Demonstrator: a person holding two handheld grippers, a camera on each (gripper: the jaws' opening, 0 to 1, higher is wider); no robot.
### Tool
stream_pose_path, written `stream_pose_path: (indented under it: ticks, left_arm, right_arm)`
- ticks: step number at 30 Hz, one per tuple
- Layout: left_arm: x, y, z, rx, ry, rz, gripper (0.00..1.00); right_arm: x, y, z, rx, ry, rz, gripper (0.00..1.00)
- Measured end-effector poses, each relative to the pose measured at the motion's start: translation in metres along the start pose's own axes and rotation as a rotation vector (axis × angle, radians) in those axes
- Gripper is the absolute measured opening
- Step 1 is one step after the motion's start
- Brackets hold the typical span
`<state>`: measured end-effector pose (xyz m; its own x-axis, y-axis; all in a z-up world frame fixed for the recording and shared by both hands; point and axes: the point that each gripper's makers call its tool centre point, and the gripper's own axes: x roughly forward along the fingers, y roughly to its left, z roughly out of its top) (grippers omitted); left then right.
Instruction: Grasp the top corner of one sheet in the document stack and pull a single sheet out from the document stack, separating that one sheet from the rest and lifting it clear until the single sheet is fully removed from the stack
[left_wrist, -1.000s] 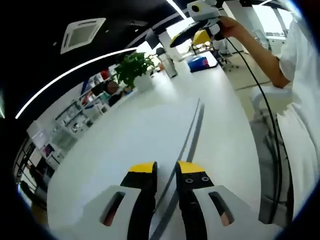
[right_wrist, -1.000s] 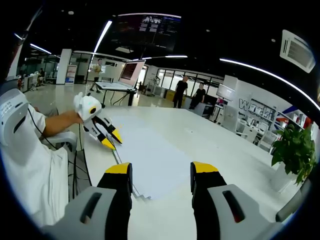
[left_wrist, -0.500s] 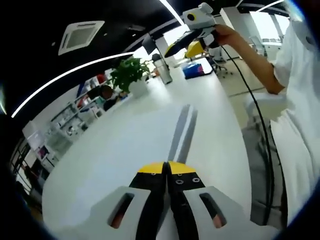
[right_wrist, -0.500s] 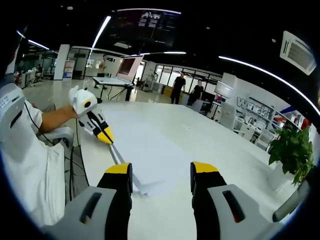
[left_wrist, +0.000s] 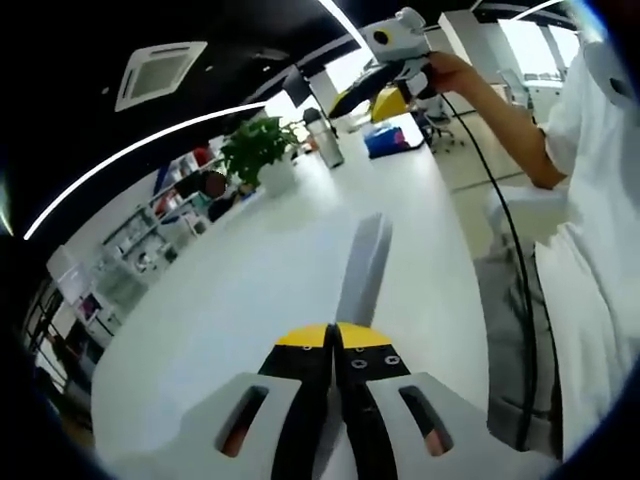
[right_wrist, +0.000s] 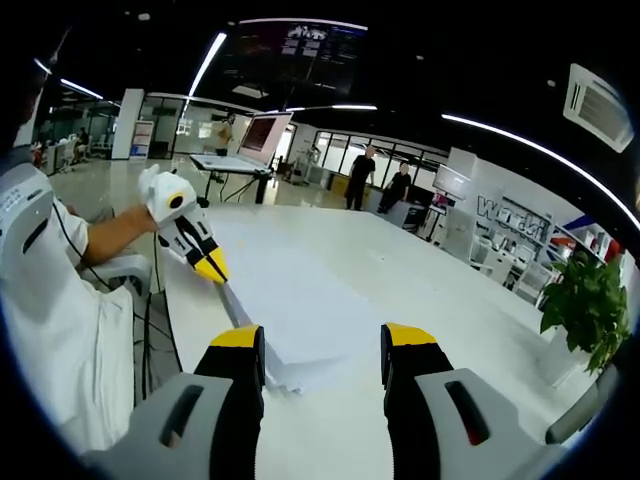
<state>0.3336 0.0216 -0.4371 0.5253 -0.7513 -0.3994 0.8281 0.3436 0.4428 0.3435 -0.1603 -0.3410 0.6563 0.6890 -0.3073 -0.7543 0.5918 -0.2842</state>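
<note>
Between the yellow tips of the left gripper (left_wrist: 333, 336), seen in the left gripper view, the jaws are pressed together on the near edge of a sheet (left_wrist: 362, 268) of paper, which runs away from the tips as a thin grey strip seen almost edge-on. In the right gripper view the same left gripper (right_wrist: 212, 267) comes in from the left, its tips clenched on a corner of the sheet (right_wrist: 300, 300), and that side of the paper is raised off the table. The sheet's far end lies near the right gripper's own jaws, where stepped paper edges of the stack (right_wrist: 290, 378) show; how far the sheet is parted from the stack I cannot tell.

The right gripper (right_wrist: 325, 345) hangs above the table with its jaws wide apart and nothing between them. In the left gripper view it (left_wrist: 375, 92) shows at the top, held up by a hand (left_wrist: 440, 72) over the far end of the table, a black cable hanging from it.

The white table (right_wrist: 420, 300) stretches long under both. A potted plant (left_wrist: 258, 150) stands on it beside a grey jug (left_wrist: 324, 142), with a blue box (left_wrist: 385, 138) farther along. The person's white sleeve (right_wrist: 50, 300) is at the left edge of the right gripper view. People (right_wrist: 362, 180) stand at the back of the room.
</note>
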Motion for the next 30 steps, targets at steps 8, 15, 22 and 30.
stream_pose_path:
  ticks: [8, 15, 22, 30]
  left_arm:
    - [-0.003, -0.006, 0.003, 0.004, 0.012, -0.015, 0.03]
    - [-0.002, -0.009, 0.000, -0.009, 0.031, -0.035, 0.03]
    - [0.000, -0.011, -0.003, 0.010, 0.047, -0.049, 0.03]
    - [-0.001, -0.010, -0.002, 0.005, 0.045, -0.054, 0.03]
  right_arm:
    - [0.000, 0.000, -0.001, 0.000, 0.003, 0.001, 0.46]
    - [0.000, -0.001, 0.000, 0.001, 0.001, 0.001, 0.46]
    - [-0.001, -0.002, 0.001, -0.001, 0.000, 0.000, 0.46]
    - [0.001, -0.002, 0.000, -0.002, 0.004, 0.002, 0.46]
